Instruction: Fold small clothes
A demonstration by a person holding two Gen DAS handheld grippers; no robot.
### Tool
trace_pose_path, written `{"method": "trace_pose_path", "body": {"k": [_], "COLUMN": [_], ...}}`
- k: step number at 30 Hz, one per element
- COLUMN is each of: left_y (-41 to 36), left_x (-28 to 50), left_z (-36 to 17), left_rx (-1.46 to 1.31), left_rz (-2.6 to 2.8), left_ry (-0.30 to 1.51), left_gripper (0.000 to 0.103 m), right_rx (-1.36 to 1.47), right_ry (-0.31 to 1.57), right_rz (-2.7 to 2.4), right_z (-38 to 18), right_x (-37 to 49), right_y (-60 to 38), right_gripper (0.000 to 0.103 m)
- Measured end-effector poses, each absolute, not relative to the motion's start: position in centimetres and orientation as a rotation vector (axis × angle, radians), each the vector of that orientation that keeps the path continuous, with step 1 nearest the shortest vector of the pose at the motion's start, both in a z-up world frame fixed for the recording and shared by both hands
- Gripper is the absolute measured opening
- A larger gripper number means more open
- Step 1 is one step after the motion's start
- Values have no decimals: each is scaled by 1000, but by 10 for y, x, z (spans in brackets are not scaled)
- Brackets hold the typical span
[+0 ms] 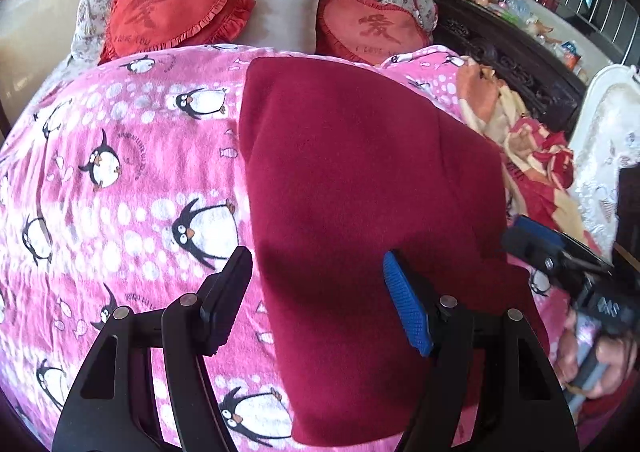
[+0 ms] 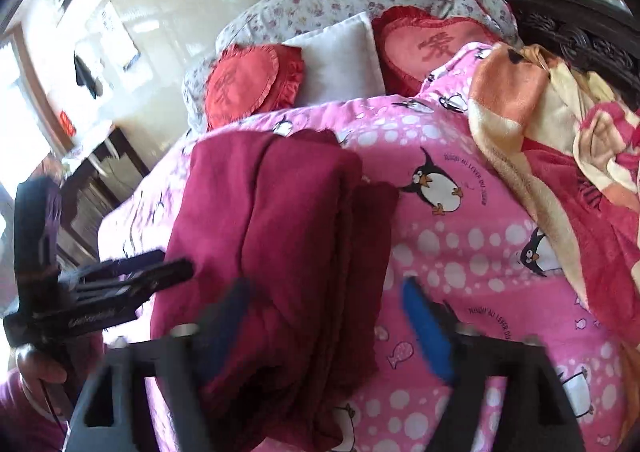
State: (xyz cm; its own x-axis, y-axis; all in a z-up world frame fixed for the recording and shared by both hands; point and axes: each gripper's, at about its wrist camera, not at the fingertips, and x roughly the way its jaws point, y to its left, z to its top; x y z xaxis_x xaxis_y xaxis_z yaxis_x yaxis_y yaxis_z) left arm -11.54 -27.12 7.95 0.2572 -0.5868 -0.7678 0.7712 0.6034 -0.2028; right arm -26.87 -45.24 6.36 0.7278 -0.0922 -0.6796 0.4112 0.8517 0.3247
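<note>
Below, folded maroon garment [image 2: 280, 236] on penguin bedspread [image 2: 472, 252], left gripper [image 1: 316, 300] and right gripper [image 2: 332, 328] spread apart over its near edge

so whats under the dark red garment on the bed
The dark red garment lies folded on the pink penguin blanket, which shows all around it. Whatever sits directly beneath the cloth is covered, so anything between it and the blanket cannot be seen.

A dark red fleece garment [image 1: 360, 179] lies folded lengthwise in stacked layers, flat on the pink penguin-print bedspread [image 1: 120, 171].
</note>
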Motion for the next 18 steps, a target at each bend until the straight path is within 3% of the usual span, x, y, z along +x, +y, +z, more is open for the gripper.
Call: {"method": "trace_pose_path", "body": {"k": [2,4,15,16,17,18], "left_y": [-262,-259,-278,-281,-283,-283], "left_x": [-111,-105,-88,-88,-88,-91], "left_z": [78,71,41,40,40,44], "left_rx": [191,153,4,-3,0,15], "left_rz": [-951,-967,-1020,-1030,-1038,-1035], "left_ry": [940,967,1072,1087,1101,1092], "left_gripper": [69,77,82,82,81,75], "right_rx": [509,549,803,816,825,822], "right_ry": [689,683,682,679,668,658], "right_rz": [-270,-233,-52,-49,-49,-55], "right_z": [60,55,16,15,14,16], "right_x": [-266,-260,-231,-230,-229,-232], "right_y": [-460,-469,-494,-494,-493,-490], "right_gripper": [82,82,86,84,74,69]}}
